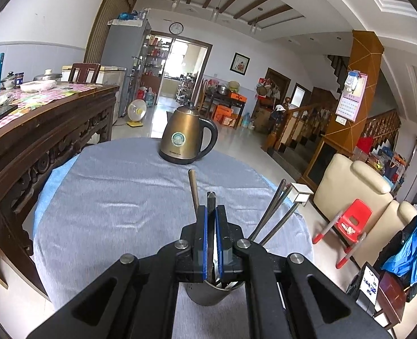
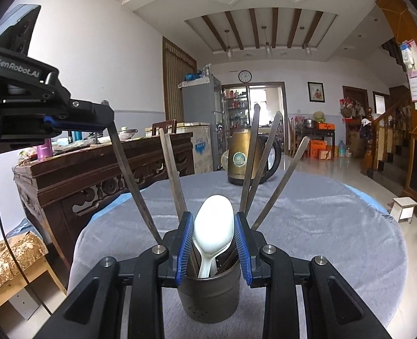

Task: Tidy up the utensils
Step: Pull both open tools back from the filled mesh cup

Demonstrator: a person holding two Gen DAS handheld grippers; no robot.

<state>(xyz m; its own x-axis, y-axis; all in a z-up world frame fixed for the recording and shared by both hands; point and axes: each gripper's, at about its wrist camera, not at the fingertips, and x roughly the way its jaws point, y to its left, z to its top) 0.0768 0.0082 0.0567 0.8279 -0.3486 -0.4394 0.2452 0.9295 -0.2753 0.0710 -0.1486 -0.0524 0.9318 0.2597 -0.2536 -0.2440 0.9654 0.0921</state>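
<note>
A dark metal utensil cup (image 2: 210,293) stands on the grey tablecloth (image 2: 307,226), holding several metal utensil handles (image 2: 258,163) and a white plastic spoon (image 2: 214,226), bowl up. My right gripper (image 2: 214,223) is open with its fingers on either side of the spoon's bowl, just above the cup. My left gripper (image 1: 211,212) is shut on a grey metal utensil handle (image 1: 210,200); in the right wrist view (image 2: 106,121) it holds the top of a slanted handle (image 2: 132,178) whose lower end reaches into the cup. The cup shows under the left gripper (image 1: 214,293).
A bronze electric kettle (image 1: 186,135) stands at the table's far side. A carved wooden sideboard (image 1: 39,141) with dishes runs along the left. A cream sofa (image 1: 358,189) and a red child's chair (image 1: 352,220) stand to the right, with a small white stool (image 2: 404,207).
</note>
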